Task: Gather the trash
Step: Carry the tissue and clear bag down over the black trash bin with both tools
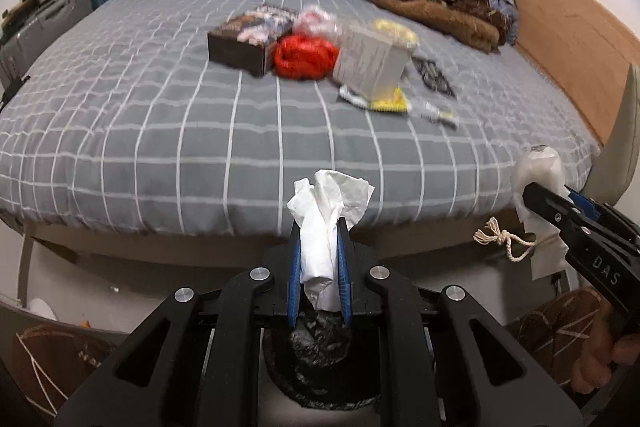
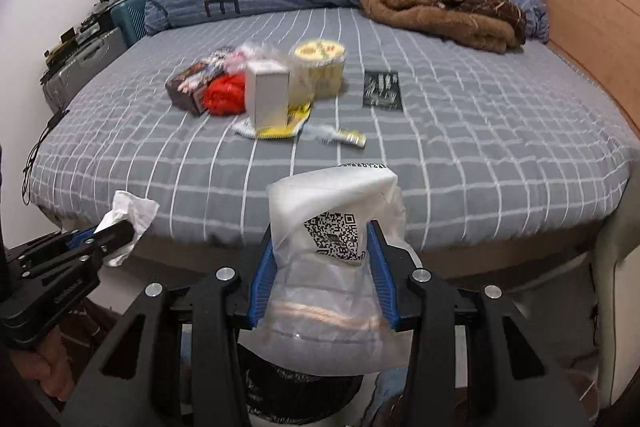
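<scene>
Tissue (image 1: pixel 324 227) — clamped in left gripper (image 1: pixel 320 227) | bin (image 1: pixel 320 367) below

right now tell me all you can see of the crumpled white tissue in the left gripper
The crumpled white tissue is soft, creased paper, twisted into an upright wad. The left gripper is shut on it, its blue pads pinching its middle. Ragged corners fan out above the fingertips; the lower end hangs over a black-lined bin, off the bed's near edge.

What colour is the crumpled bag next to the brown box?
Red; clearest in the left wrist view.
</scene>
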The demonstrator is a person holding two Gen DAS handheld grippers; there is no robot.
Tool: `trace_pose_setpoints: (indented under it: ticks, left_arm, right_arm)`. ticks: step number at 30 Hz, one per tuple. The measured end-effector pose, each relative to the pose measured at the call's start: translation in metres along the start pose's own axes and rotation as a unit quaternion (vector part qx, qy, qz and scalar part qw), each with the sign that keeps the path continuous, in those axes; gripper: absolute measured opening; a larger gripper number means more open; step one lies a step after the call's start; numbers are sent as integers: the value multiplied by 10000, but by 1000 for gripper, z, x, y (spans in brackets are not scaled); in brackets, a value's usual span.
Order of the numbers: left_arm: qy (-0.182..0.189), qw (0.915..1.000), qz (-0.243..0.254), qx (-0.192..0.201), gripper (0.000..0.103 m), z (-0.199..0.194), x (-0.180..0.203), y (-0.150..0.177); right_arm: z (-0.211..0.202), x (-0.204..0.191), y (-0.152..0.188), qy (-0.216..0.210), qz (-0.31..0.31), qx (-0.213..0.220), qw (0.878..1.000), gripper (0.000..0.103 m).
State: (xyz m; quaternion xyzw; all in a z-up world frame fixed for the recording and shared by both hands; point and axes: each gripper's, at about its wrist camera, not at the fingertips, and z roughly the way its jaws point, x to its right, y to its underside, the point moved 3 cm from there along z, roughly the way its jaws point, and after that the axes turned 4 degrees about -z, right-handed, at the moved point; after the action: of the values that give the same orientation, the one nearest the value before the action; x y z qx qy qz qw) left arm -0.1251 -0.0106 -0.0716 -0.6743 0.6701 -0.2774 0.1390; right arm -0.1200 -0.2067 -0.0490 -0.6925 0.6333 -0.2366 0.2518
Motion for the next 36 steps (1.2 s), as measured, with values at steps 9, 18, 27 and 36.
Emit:
trace_pose_setpoints:
  ticks: [9,18,27,36]
  left_arm:
    - [-57,9996,-140,-226,14,10,-13,30]
    - [-148,9988,-95,-459,14,27,-16,53]
    - [-134,9977,-81,-656,14,50,-21,68]
    - [-123,9949,-61,-1003,14,83,-26,83]
  right_arm:
    - [8,-14,28,-60,-59,-291,9995,41]
    - [22,-21,42,-91,-97,-507,9986,41]
    - [47,-22,62,-145,-75,-854,9962,41]
    - [82,-27,86,-253,-96,-1326,9908,41]
